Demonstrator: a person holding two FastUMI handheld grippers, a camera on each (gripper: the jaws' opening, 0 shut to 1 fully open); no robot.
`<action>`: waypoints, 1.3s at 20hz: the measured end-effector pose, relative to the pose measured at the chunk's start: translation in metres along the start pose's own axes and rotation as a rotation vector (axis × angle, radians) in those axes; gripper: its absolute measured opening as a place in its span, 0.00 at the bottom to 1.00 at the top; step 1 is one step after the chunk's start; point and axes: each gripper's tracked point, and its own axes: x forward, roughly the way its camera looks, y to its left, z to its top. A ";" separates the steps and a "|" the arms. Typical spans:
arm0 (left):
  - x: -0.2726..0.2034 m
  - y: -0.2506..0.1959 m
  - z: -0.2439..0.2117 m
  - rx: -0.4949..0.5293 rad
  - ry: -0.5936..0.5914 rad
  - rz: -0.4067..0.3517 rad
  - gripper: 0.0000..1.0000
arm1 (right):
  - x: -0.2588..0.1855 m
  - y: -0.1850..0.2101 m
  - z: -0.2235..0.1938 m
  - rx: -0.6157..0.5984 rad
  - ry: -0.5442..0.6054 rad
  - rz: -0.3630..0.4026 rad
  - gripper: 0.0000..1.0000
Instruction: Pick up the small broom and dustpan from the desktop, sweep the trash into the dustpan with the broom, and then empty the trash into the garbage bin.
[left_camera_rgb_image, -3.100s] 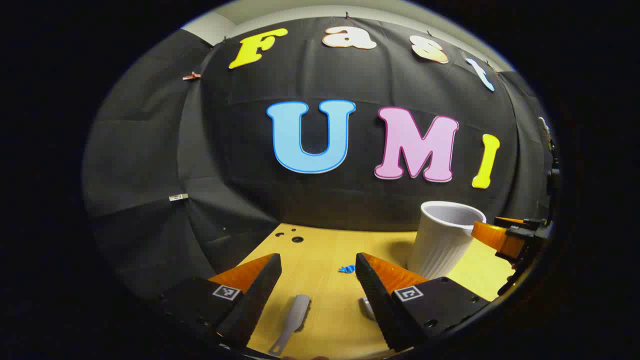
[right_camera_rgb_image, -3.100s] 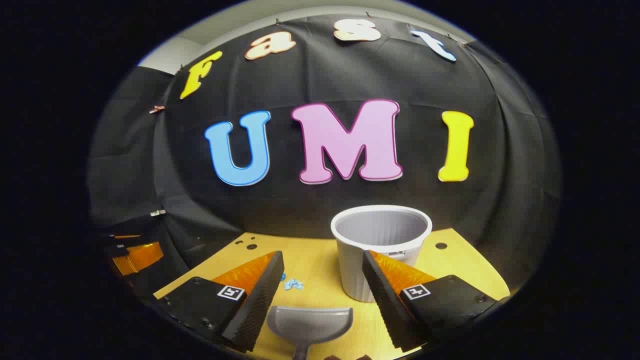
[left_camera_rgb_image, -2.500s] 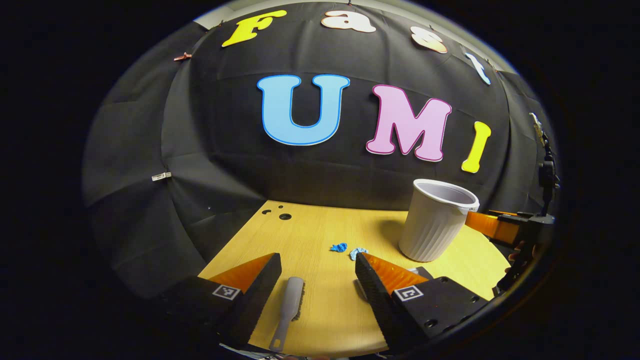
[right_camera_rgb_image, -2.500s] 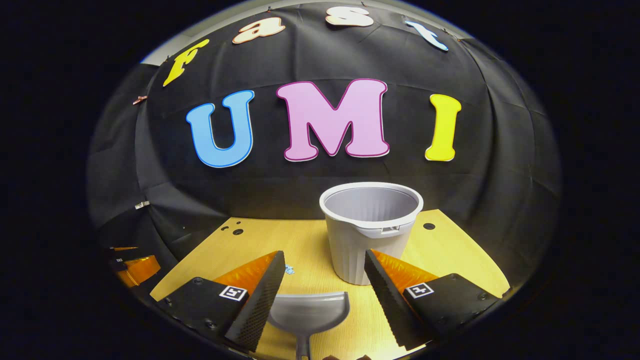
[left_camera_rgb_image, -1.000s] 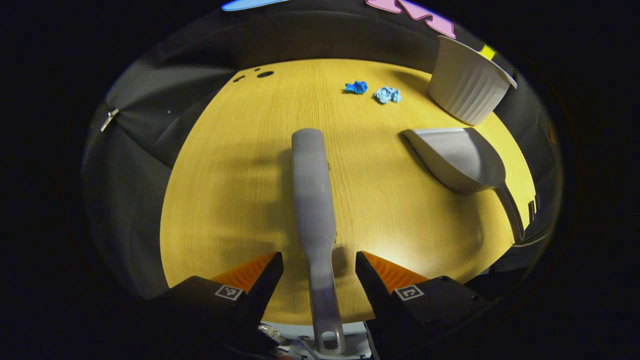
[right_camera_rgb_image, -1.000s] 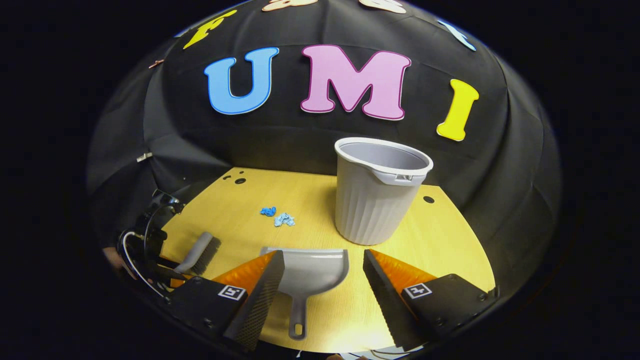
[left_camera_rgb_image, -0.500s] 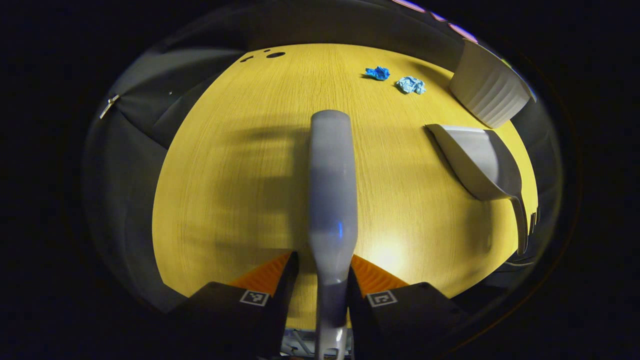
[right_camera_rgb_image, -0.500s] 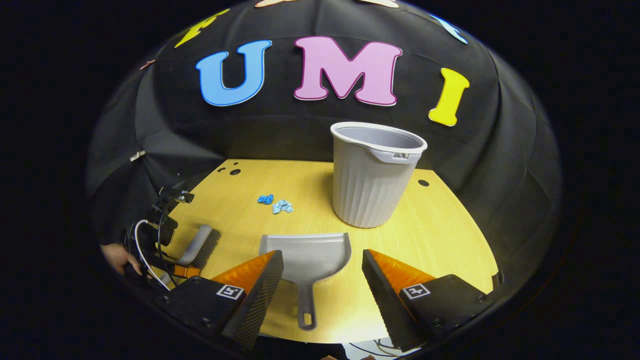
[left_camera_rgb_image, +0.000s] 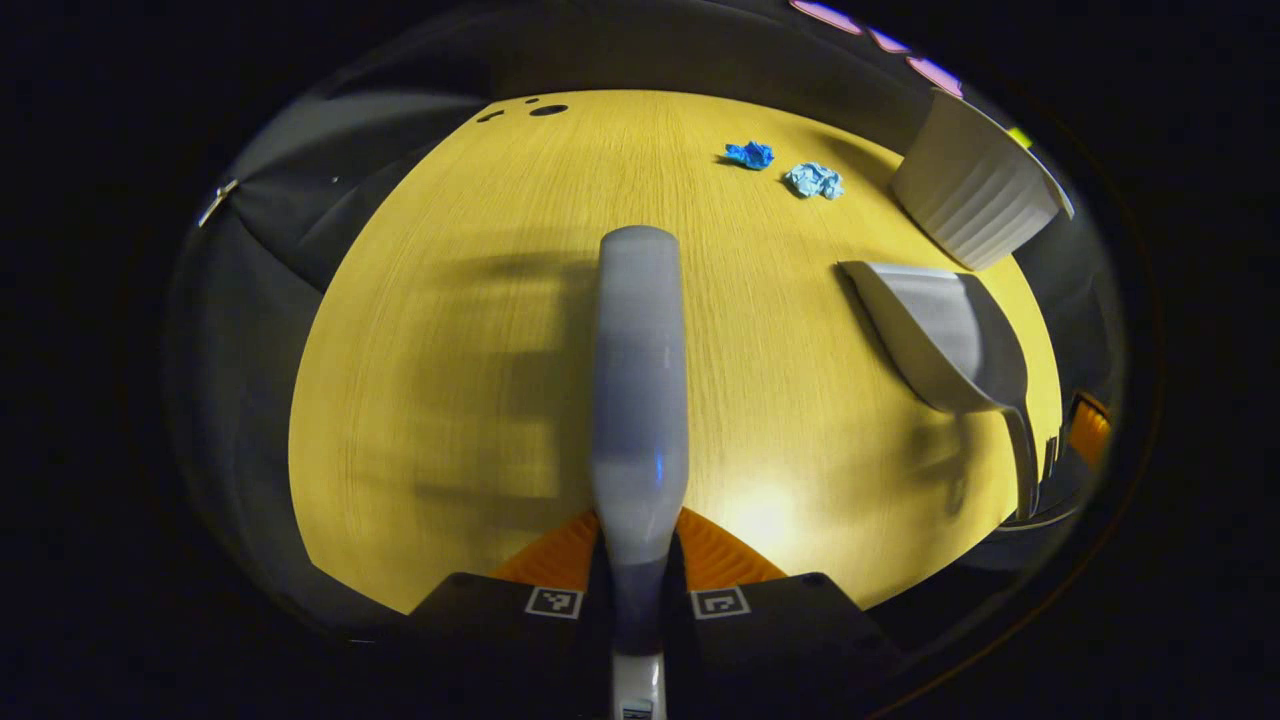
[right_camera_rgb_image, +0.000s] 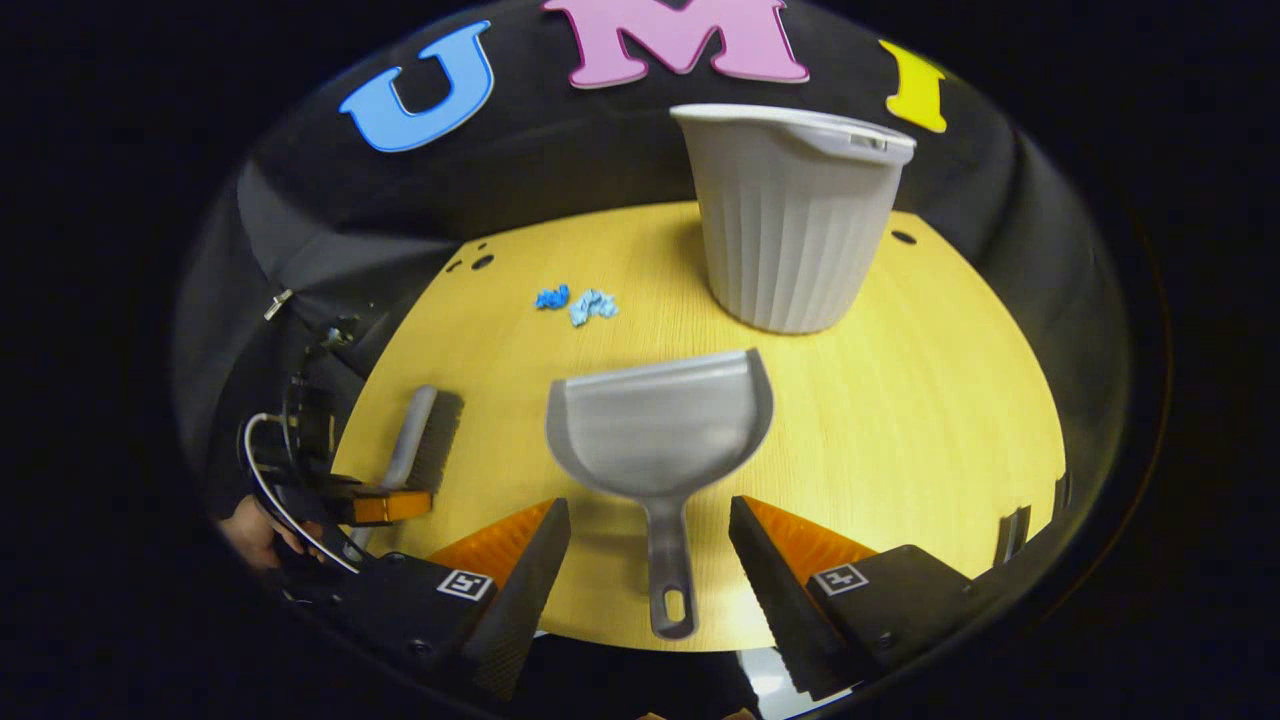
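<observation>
Broom (left_camera_rgb_image: 640, 380) smooth grey plastic, left tool (left_camera_rgb_image: 637, 590) clamps handle | right tool (right_camera_rgb_image: 648, 545) apart

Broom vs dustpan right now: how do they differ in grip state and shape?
Grip: the left gripper is shut on the broom at its handle; the dustpan lies free on the desktop, its handle between the open fingers of the right gripper, untouched.
Shape: the broom is long and narrow, with dark bristles down one side; the dustpan is a wide scoop on a thin handle with a hanging hole.
Shared: both are grey plastic.
</observation>
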 end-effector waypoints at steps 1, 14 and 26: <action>-0.003 0.000 0.005 -0.009 -0.013 -0.003 0.25 | 0.003 -0.003 0.000 0.002 0.020 -0.001 1.00; -0.009 0.029 0.074 0.054 -0.011 0.139 0.25 | 0.083 -0.006 -0.043 -0.075 0.260 -0.003 1.00; 0.001 0.002 0.149 0.067 -0.053 0.116 0.25 | 0.097 -0.016 -0.043 -0.053 0.335 -0.009 0.48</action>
